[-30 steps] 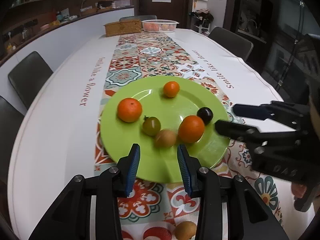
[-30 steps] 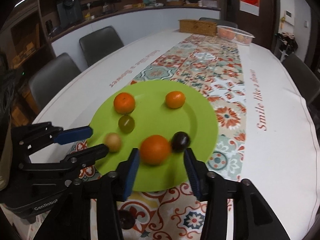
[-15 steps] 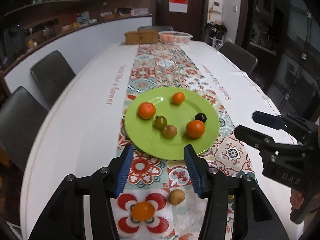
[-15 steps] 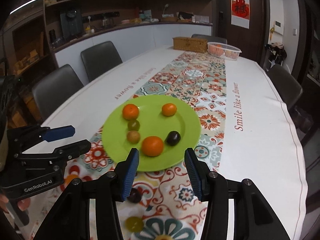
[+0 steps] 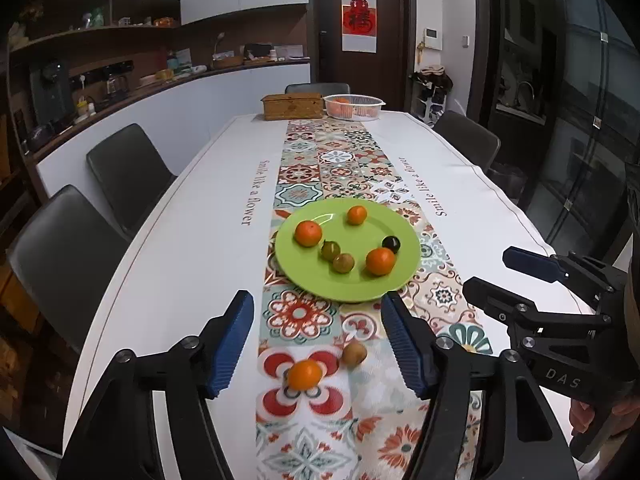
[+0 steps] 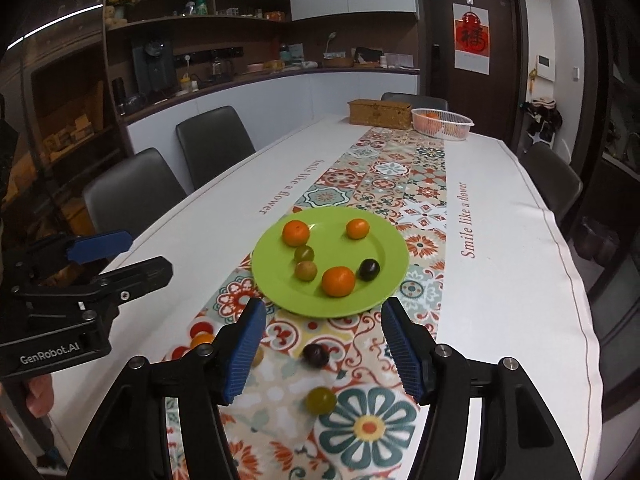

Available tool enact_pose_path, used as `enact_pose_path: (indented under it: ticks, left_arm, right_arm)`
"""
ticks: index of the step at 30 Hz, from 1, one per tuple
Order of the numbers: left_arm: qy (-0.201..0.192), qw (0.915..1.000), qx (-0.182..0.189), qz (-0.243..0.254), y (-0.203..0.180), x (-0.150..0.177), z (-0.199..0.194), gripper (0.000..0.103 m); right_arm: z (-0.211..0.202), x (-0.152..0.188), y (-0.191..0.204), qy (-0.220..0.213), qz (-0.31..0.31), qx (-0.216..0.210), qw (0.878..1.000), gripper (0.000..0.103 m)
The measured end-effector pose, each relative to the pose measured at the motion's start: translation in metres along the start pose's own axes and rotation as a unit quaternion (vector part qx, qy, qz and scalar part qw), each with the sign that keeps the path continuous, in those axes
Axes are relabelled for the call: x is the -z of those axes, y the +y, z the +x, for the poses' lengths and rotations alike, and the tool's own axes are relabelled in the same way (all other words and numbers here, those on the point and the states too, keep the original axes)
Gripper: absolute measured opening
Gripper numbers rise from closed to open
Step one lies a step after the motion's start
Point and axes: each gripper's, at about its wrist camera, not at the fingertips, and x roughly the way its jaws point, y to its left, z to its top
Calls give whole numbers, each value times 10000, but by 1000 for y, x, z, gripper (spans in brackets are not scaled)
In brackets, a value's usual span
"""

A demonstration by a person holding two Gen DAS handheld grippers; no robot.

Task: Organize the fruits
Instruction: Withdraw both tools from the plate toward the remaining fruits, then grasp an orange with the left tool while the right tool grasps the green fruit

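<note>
Both my grippers, left gripper (image 5: 317,338) and right gripper (image 6: 322,344), have pulled back from the plate (image 5: 304,276), jaws just opening, nothing between them. Six fruits on plate; orange (image 5: 305,375) and three others remain on bench, next pickups.

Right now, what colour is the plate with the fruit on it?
The plate is bright lime green, clearest in the right wrist view.
</note>
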Motion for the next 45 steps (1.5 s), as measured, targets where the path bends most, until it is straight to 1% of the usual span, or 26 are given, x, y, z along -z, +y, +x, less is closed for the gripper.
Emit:
enact_pose_path:
  ticks: [4, 11, 17, 24, 29, 36, 39, 42, 44, 45]
  left_arm:
    - [78, 10000, -29, -9, 7, 13, -5, 69]
    - [310, 9994, -74, 146, 15, 40, 2, 70]
    - [618, 9978, -49, 246, 21, 62, 20, 70]
    - [887, 9956, 62, 304, 22, 78, 41, 70]
    - [1044, 9939, 121, 329, 25, 82, 55, 70]
    - [1180, 9919, 227, 417, 23, 82, 78, 70]
    - [1229, 9911, 258, 445, 23, 80, 87, 70]
    - [1275, 9904, 301, 434, 23, 79, 95, 70]
    - [1311, 9900, 311, 411, 23, 78, 100, 66]
    - [1331, 9897, 328, 402, 23, 78, 102, 62]
  right_arm:
    - [-2, 8, 8, 122, 94, -23, 9999, 61]
    - [7, 27, 16, 363, 290, 143, 9988, 61]
    - [25, 48, 19, 738, 411, 311, 9959, 61]
    - [40, 70, 18, 1038, 546, 439, 9921, 61]
    - [52, 77, 16, 1191, 549, 546, 9899, 61]
    - [65, 79, 12, 1289, 538, 644, 9881, 60]
    - [70, 80, 10, 1338, 532, 674, 9873, 58]
    - [75, 81, 8, 1395, 549, 662, 9865, 53]
    - [78, 81, 8, 1425, 559, 630, 9862, 50]
    - [79, 81, 8, 1433, 551, 621, 9862, 49]
